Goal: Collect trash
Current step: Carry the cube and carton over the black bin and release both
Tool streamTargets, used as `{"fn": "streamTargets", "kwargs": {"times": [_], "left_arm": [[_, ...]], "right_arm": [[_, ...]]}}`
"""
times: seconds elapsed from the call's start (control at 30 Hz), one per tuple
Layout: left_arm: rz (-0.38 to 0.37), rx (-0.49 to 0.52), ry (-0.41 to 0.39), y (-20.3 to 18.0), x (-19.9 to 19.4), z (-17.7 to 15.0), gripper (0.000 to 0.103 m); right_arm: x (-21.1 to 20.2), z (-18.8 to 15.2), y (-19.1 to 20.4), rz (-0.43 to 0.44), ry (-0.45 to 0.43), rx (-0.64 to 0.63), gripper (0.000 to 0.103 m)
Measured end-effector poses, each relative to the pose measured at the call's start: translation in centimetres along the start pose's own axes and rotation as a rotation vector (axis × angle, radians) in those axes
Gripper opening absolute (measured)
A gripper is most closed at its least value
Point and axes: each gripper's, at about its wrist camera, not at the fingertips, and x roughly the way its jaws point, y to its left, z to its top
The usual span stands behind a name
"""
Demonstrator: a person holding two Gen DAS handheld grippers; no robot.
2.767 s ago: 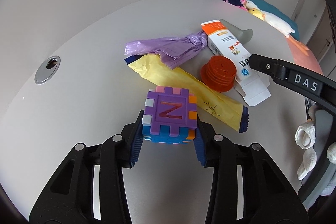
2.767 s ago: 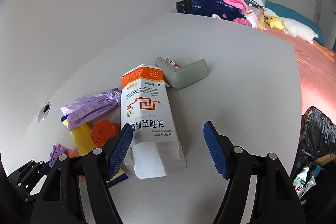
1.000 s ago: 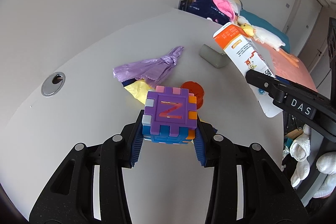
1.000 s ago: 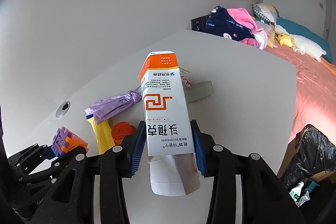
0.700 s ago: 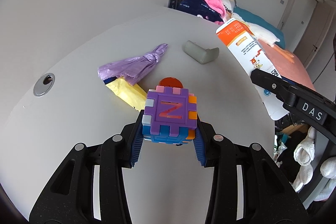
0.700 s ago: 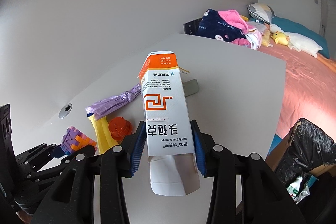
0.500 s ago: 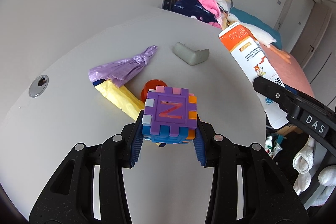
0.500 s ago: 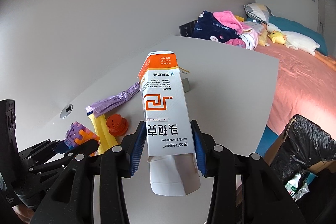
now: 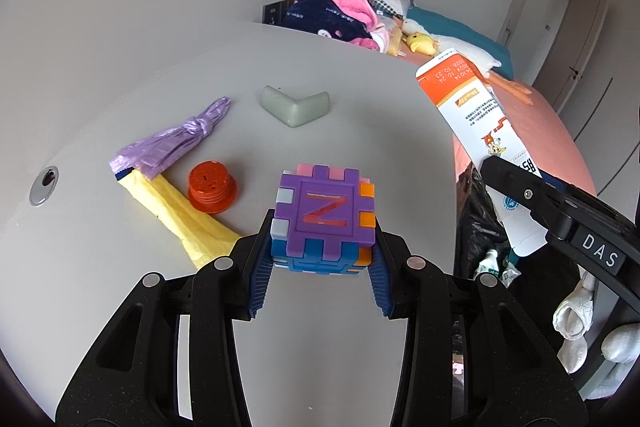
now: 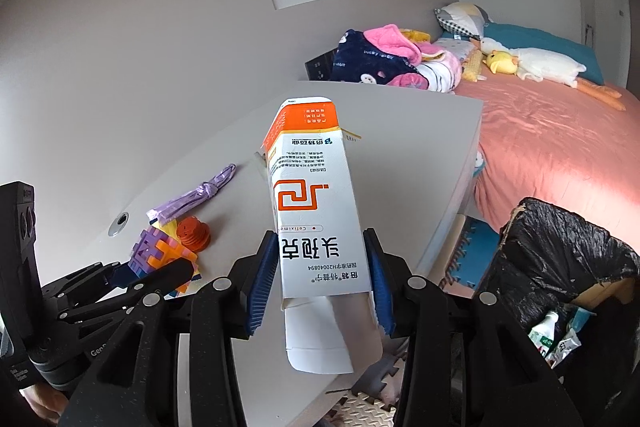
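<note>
Clenching the medicine carton (image 10: 316,211), the right gripper (image 10: 318,281) is nearing the right-hand bin (image 10: 560,267); left gripper (image 9: 320,267) is grasping the foam cube (image 9: 326,215).

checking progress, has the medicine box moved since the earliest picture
Yes. The medicine box was lying on the table; now the right gripper holds it raised, near the bin.

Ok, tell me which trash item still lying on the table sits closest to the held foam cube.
The yellow wrapper: its near end reaches the left gripper by the cube; the orange cap, purple bag and grey corner guard lie farther.
</note>
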Motion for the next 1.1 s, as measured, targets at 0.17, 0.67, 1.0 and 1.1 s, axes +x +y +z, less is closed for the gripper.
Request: {"fn": "streamTargets", "kwargs": {"times": [0.17, 0.67, 1.0, 1.1], "left_arm": [[-0.023, 0.03, 0.002, -2.3, 0.4, 0.2, 0.041], [-0.104, 0.125, 0.024, -9.6, 1.6, 0.5, 0.041], [-0.153, 0.192, 0.043, -14.3, 2.5, 0.5, 0.041], [-0.167, 0.213, 0.049, -15.7, 2.8, 0.4, 0.041]], "right_arm": [[-1.2, -0.1, -1.8, -0.02, -0.013, 0.023, 0.045], [-4.7, -0.7, -8.3, -0.089, -0.054, 0.114, 0.045], [-7.0, -1.4, -12.6, -0.143, -0.084, 0.18, 0.045], [-7.7, -1.6, -13.9, -0.159, -0.094, 0.201, 0.045]]}}
